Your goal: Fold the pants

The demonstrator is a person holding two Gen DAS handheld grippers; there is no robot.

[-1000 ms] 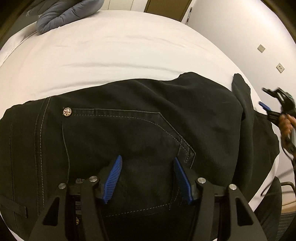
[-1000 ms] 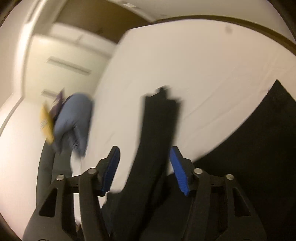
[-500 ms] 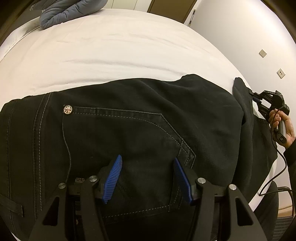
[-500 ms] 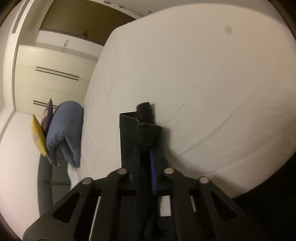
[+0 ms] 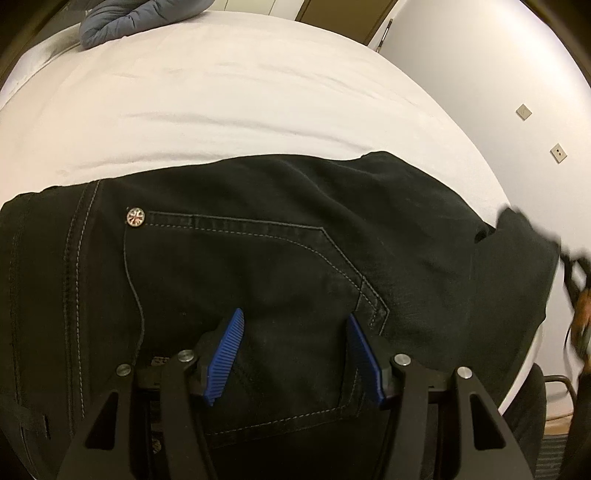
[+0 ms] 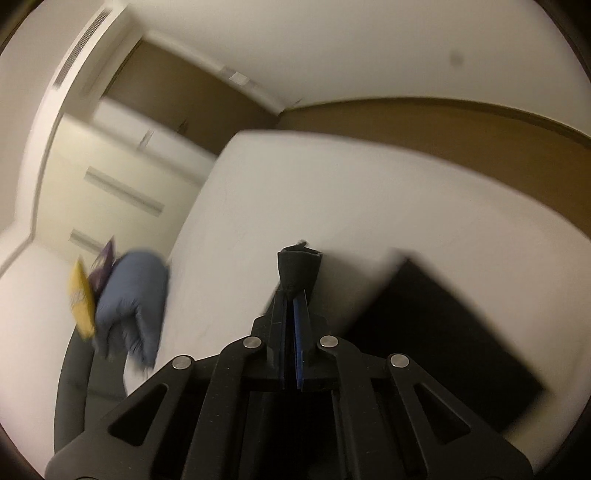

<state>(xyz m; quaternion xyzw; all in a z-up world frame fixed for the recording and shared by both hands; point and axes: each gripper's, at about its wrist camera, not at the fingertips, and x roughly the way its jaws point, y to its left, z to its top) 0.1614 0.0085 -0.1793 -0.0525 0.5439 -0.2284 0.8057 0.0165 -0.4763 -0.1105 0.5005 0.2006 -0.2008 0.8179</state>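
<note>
Black pants (image 5: 258, 251) lie flat on a white bed (image 5: 221, 92), back pocket and a metal rivet up. My left gripper (image 5: 293, 325) is open, its blue pads just above the pocket, holding nothing. My right gripper (image 6: 293, 295) is shut on the end of a pant leg (image 6: 297, 266) and holds it lifted above the bed. In the left wrist view that gripper (image 5: 576, 280) is a blur at the right edge, beside the raised leg fabric (image 5: 517, 251). The rest of the pants (image 6: 443, 332) show dark and blurred lower right.
A blue-grey folded duvet (image 5: 140, 18) lies at the bed's far end; it shows in the right wrist view (image 6: 133, 302) with a yellow cushion (image 6: 81, 299). A white wall (image 5: 498, 74) with sockets runs along the bed's right side. Wardrobe doors (image 6: 110, 192) stand beyond.
My right gripper closed on the pant leg end and has lifted it up off the bed, moving fast. My left gripper has stayed open over the pocket.
</note>
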